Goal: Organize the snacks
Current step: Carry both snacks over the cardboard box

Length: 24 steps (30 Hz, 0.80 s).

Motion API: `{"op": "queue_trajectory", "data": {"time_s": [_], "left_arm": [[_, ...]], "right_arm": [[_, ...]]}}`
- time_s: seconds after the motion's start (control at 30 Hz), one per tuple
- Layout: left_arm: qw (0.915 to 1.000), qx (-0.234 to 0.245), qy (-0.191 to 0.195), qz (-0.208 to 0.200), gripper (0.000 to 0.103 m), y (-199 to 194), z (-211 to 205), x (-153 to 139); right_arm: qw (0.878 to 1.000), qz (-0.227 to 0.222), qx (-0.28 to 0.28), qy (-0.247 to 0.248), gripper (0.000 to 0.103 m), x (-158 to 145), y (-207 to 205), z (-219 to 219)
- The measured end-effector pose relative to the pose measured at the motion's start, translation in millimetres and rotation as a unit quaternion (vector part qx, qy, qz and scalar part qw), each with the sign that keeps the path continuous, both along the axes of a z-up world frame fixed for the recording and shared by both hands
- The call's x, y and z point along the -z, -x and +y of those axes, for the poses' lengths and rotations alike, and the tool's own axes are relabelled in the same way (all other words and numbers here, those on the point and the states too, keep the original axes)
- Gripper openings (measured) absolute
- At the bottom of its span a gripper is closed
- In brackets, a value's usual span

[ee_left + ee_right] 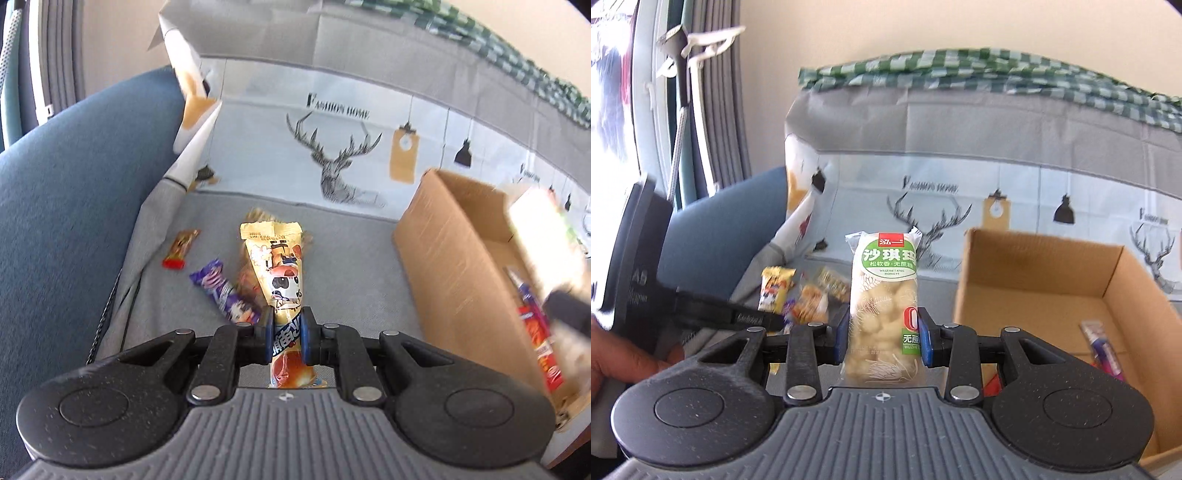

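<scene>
Holding a snack in each hand, I have my left gripper (287, 334) clamped on the gold cartoon packet (279, 273), fingers pinching its lower third at the centre of the frame. It looks light and crinkly, a slick film pouch that could slide if I loosen, so a hold low across its narrow waist suits it. My right gripper (883, 334) is closed on the green-labelled pastry bar (884, 295), upright at mid-frame; the contents seem soft and crushable, so I judge a gentle squeeze at the lower half is best. Below the gold packet, loose snacks lie on the grey sofa cover (351, 258): a purple wrapper (225, 293) and a small red-ended bar (181, 249) at centre left. The cardboard box (1034, 280) sits at the right, open, with a few packets already inside.
</scene>
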<state>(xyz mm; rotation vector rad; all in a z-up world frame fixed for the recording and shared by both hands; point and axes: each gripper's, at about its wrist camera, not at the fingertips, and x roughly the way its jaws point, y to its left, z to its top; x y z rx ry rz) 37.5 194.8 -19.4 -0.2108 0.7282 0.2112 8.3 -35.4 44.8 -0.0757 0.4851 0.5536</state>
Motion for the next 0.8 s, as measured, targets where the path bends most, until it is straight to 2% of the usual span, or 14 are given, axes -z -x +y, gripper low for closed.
{"op": "queue_trajectory", "data": {"time_s": [0.13, 0.27, 0.37, 0.5, 0.6, 0.8], "left_arm": [[0.9995, 0.002, 0.013, -0.028, 0.015, -2, -3, -8], [0.9985, 0.006, 0.017, -0.051, 0.015, -6, -12, -14], [0.9977, 0.015, 0.012, -0.064, 0.015, -12, -23, -18], [0.9962, 0.029, 0.006, -0.082, 0.015, -20, -39, -22], [0.9952, 0.042, 0.005, -0.088, 0.015, -28, -54, -24], [0.9938, 0.065, 0.015, -0.089, 0.015, -45, -82, -23]], "right_arm": [[0.999, -0.025, 0.018, -0.015, 0.038, -28, -18, -30], [0.998, -0.052, 0.038, -0.001, 0.038, -39, -41, -62], [0.996, -0.044, 0.073, -0.001, 0.038, -30, -58, -89], [0.991, 0.008, 0.128, -0.033, 0.038, -10, -71, -124], [0.988, 0.005, 0.149, -0.044, 0.038, -9, -72, -139], [0.987, 0.004, 0.161, -0.024, 0.038, 0, -77, -157]]}}
